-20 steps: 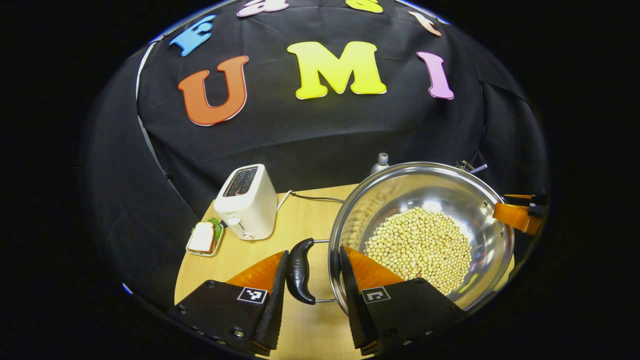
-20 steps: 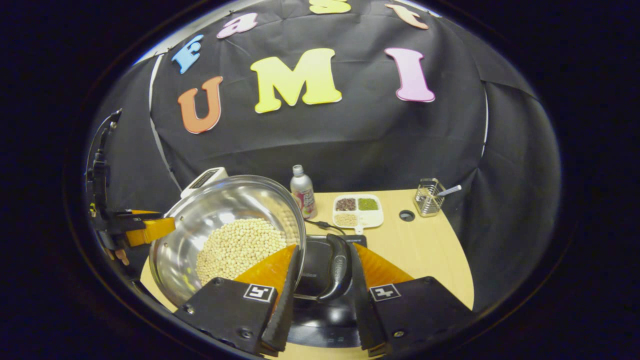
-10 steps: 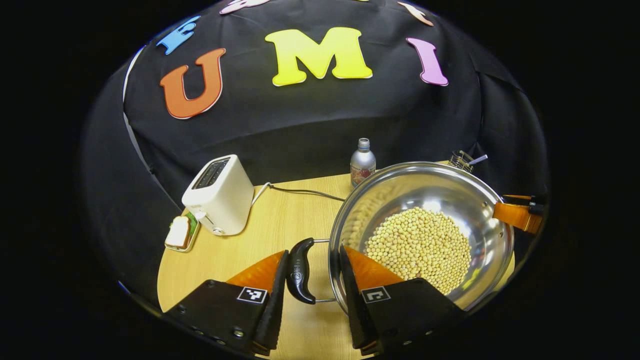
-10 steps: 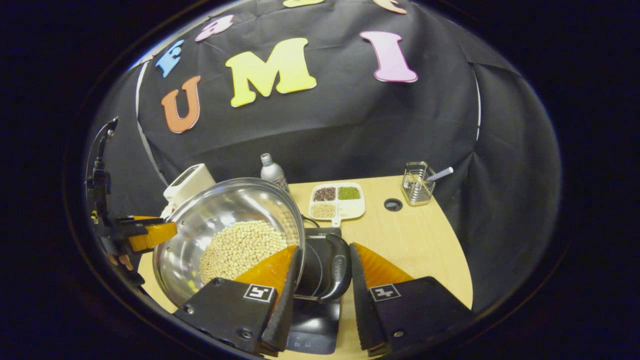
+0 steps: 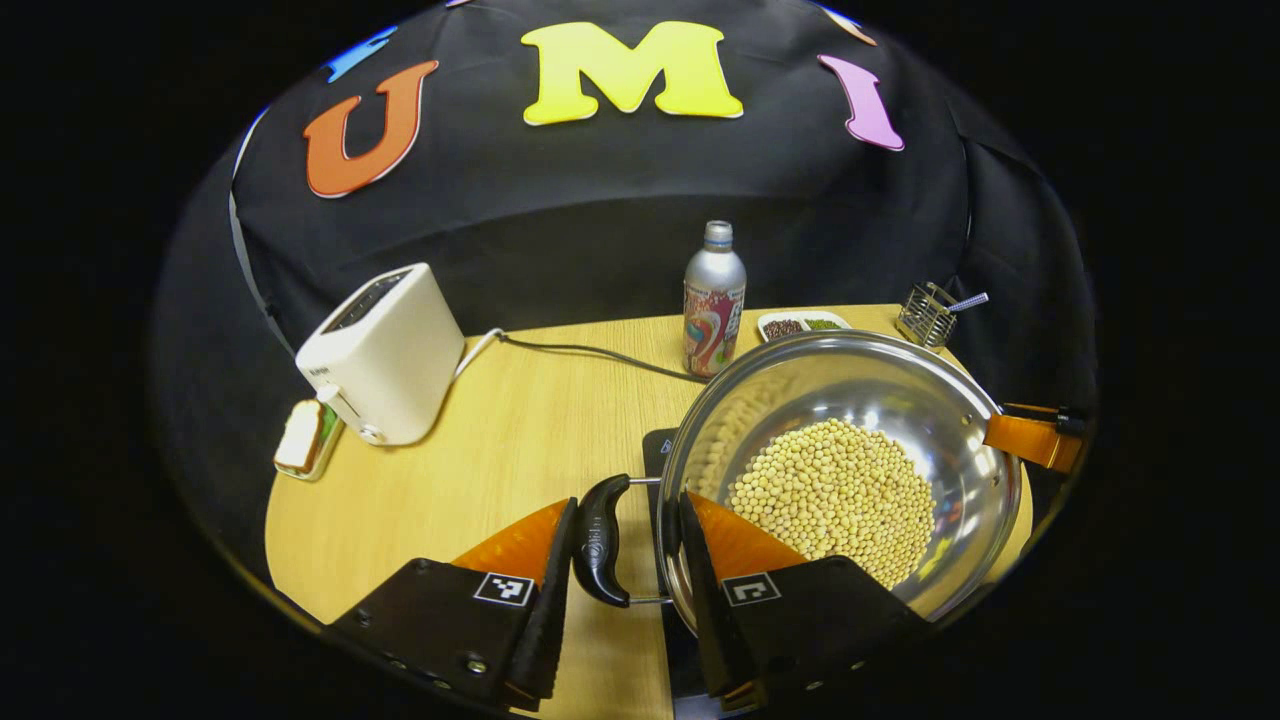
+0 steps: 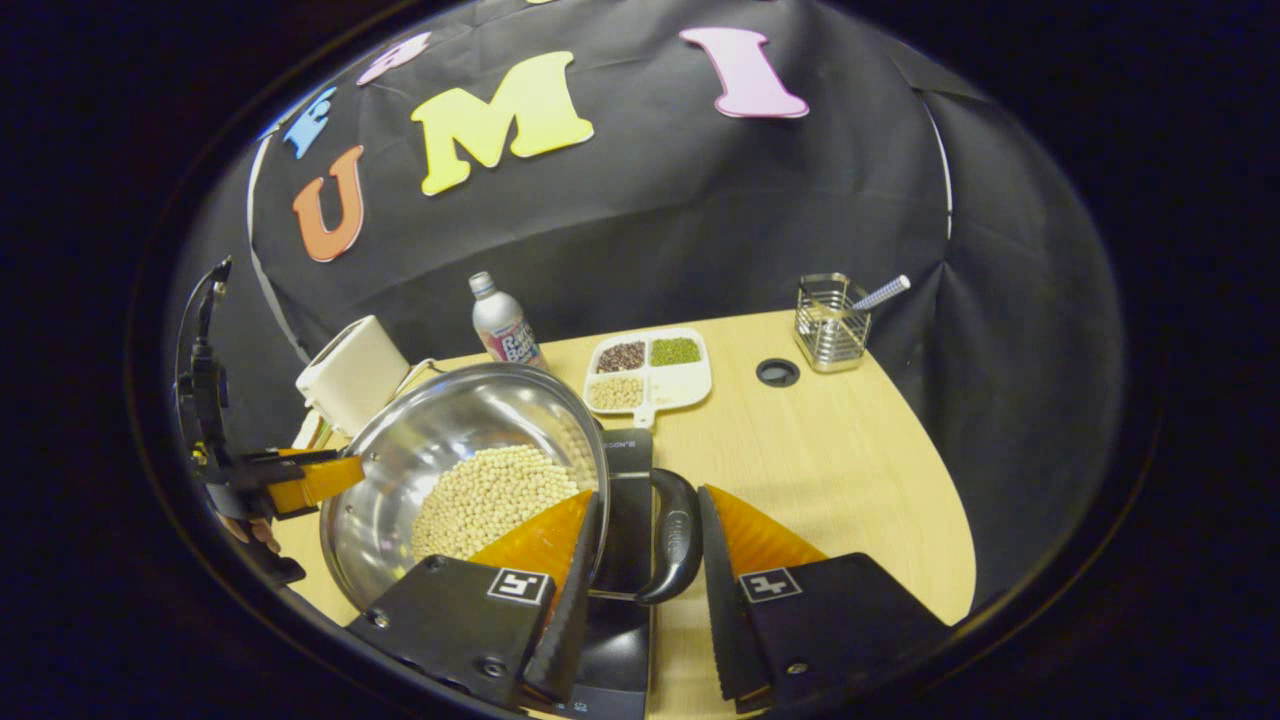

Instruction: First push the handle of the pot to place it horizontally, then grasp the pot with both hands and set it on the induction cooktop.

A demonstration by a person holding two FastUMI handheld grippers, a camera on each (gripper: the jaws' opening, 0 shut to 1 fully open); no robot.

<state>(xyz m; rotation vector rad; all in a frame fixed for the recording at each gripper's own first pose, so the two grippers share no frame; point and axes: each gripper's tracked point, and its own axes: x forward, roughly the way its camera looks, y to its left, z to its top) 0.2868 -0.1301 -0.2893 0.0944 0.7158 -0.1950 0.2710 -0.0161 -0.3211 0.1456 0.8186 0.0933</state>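
A steel pot holding pale beans hangs between both grippers. My left gripper is shut on the pot's black left handle, one finger outside the handle and the other inside the rim. My right gripper is shut the same way on the right handle of the pot. The black induction cooktop lies directly under the pot; its corner peeks out below the rim. Whether the pot touches it is hidden. Each gripper shows at the pot's far rim in the other's view: right, left.
A white toaster with bread on a small dish stands at the table's left. A bottle, a divided dish of grains and a wire holder stand behind the pot. A cable crosses the wooden table.
Both grippers have carried the pot forward and down over the cooktop; more of the tabletop and the things at the back now show. Both grips on the handles are unchanged.
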